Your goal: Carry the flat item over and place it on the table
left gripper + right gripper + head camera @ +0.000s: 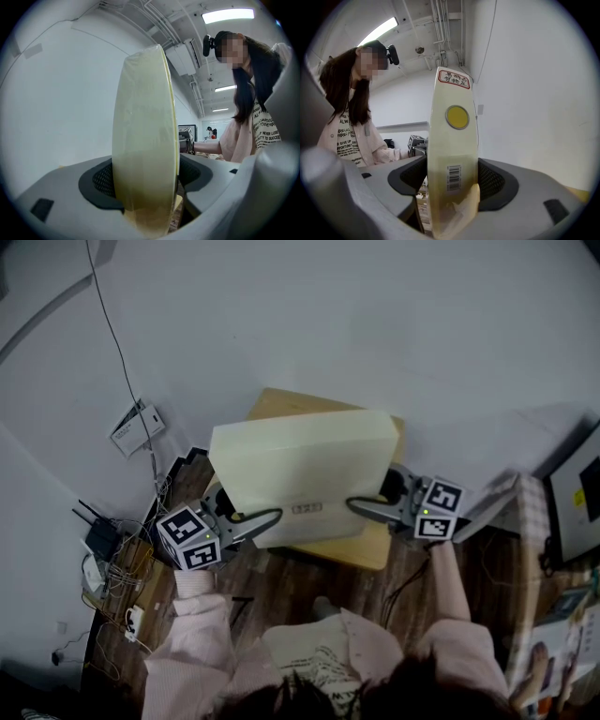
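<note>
Bridging left gripper [267, 518] and right gripper [362, 508], flat box [300, 470] pinched in jaws

The head view is dim and grey, with flat light, soft shadows and darkened corners; straight lines bow toward its edges. Both gripper views are brighter, ringed by a black fisheye border. A ceiling lamp [228, 15] glares white in the left one, a strip lamp [384, 29] in the right. The box [145, 140] blurs and darkens close to each lens

Overhead; opposed close-ups sharing flat box [300, 474]
</note>
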